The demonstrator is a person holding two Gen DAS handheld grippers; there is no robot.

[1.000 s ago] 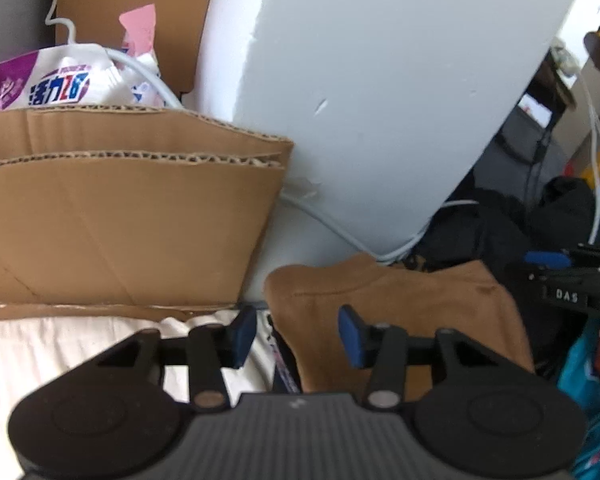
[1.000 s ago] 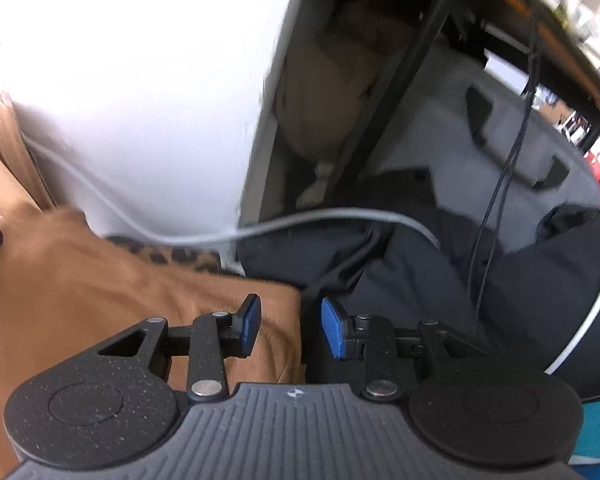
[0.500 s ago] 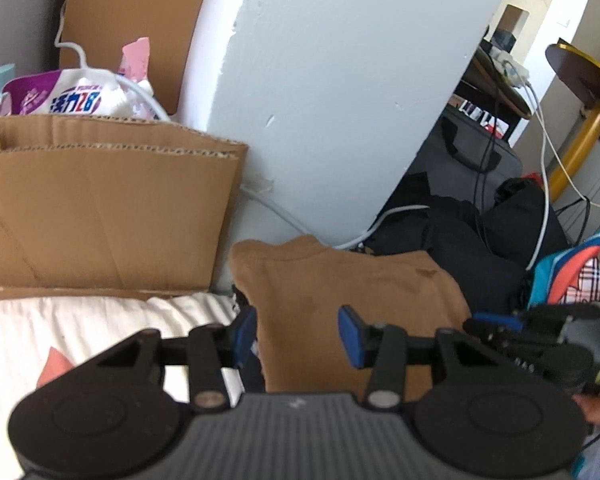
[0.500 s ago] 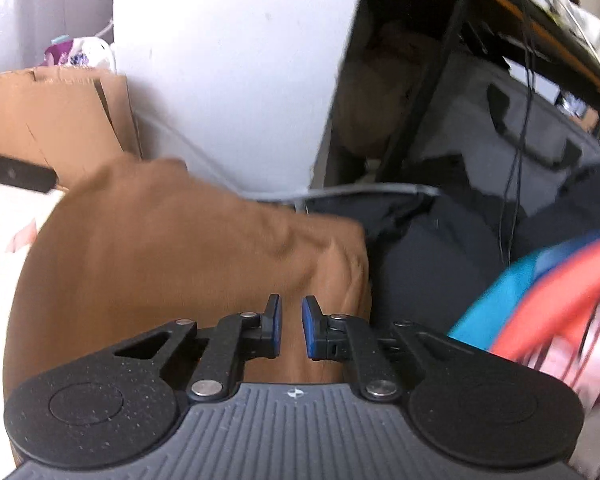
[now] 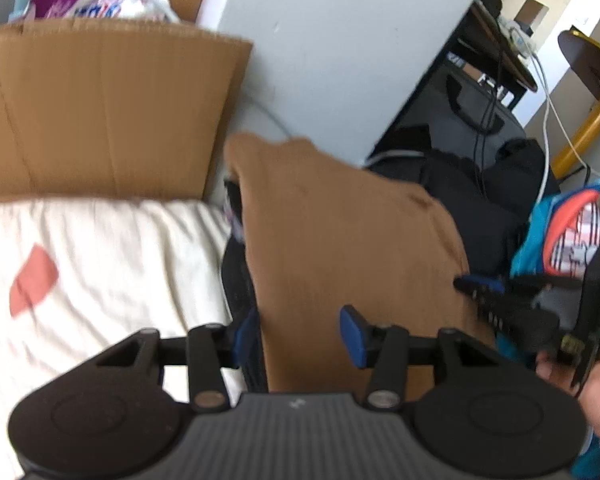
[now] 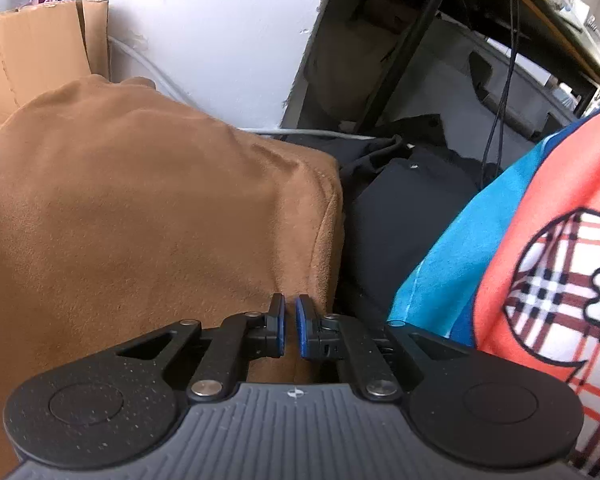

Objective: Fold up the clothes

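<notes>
Matt, suede-like brown garment (image 6: 148,216), perhaps fleece, corrugated cardboard (image 5: 100,112)

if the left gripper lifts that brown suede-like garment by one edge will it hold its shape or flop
The brown suede-like garment will probably flop: it drapes in soft rounded folds with a rolled edge. It looks thick and napped, so likely heavy enough to sag from one pinch. That matte nap should grip the right gripper, nearly shut at its hem; the left gripper is open.

One brown garment (image 6: 148,208), two tools (image 5: 296,332) (image 6: 290,320), one cardboard box (image 5: 100,100)
</notes>
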